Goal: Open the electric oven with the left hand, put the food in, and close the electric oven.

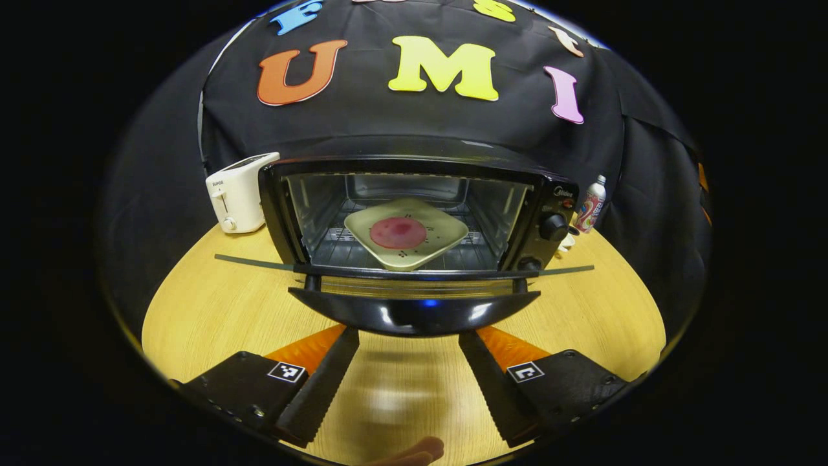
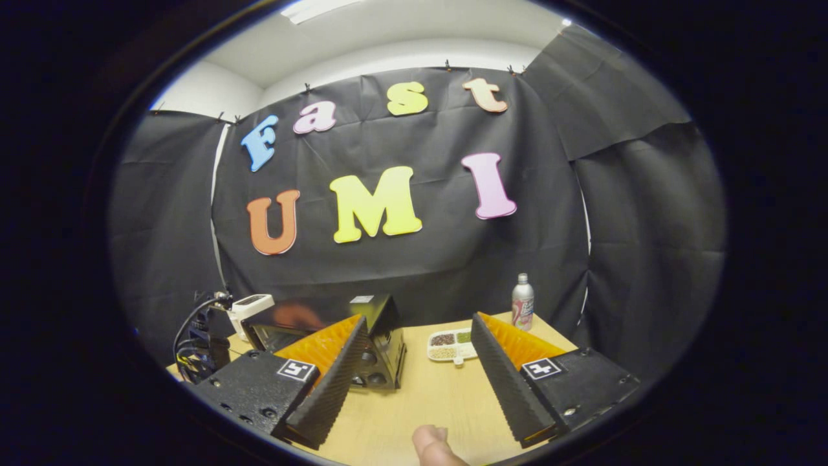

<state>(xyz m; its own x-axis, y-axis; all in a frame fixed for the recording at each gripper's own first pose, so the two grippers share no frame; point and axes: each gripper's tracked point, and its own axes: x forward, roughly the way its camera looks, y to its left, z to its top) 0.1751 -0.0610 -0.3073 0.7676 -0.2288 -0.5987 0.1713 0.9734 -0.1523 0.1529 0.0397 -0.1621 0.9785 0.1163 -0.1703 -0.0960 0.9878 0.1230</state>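
Observation:
The black electric oven (image 1: 546,213) stands on the wooden table with its glass door (image 1: 414,310) folded down flat toward me. Inside, on the wire rack, rests a pale square plate (image 1: 446,230) carrying a round pink slice of food (image 1: 398,233). My left gripper (image 1: 409,340) is open just in front of the door's edge, touching nothing. In the right gripper view my right gripper (image 2: 414,356) is open and raised above the table, with the oven (image 2: 381,343) to its left, partly behind one finger.
A white toaster (image 1: 236,194) stands left of the oven and a drink can (image 1: 590,206) stands to its right. A small white divided dish (image 2: 449,345) of grains lies near the can (image 2: 522,301). Black cloth walls close in the table.

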